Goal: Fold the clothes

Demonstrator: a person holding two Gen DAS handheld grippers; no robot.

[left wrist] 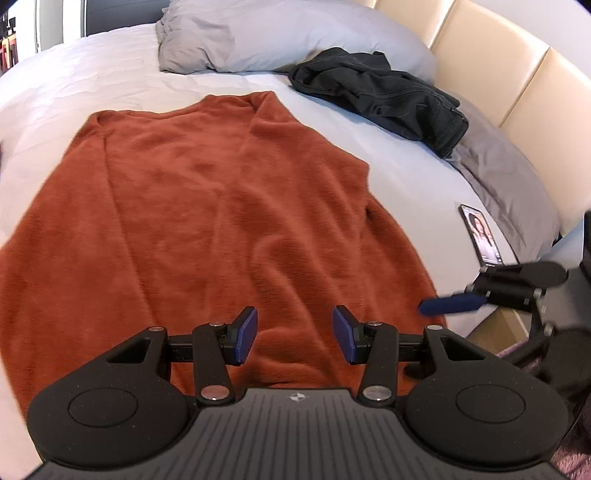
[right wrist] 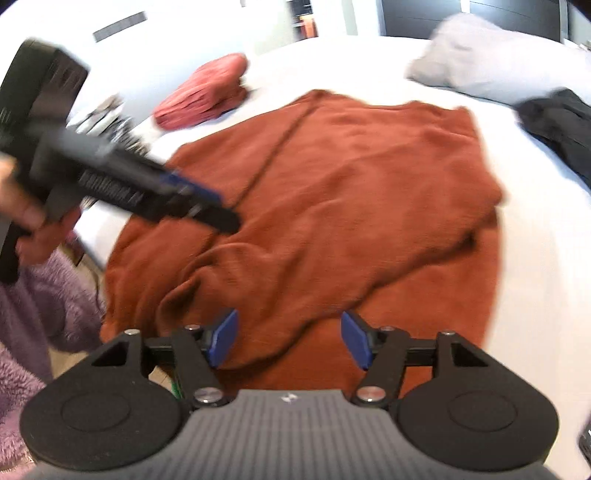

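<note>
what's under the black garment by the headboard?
The black garment lies partly on the white bed sheet and partly across a grey pillow. Anything else beneath it is covered.

Bare white bed [left wrist: 92,70] lies open along the rust sweater's [left wrist: 207,206] far edge, while black jeans [left wrist: 384,96], a grey pillow [left wrist: 280,33] and a phone [left wrist: 482,234] crowd the headboard-side edge.

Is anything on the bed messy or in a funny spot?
Yes. A black garment lies crumpled in a heap, partly on a grey pillow, not folded. A phone lies on the sheet right beside the rust-orange sweater. The sweater's near edge is bunched into wrinkles.
</note>
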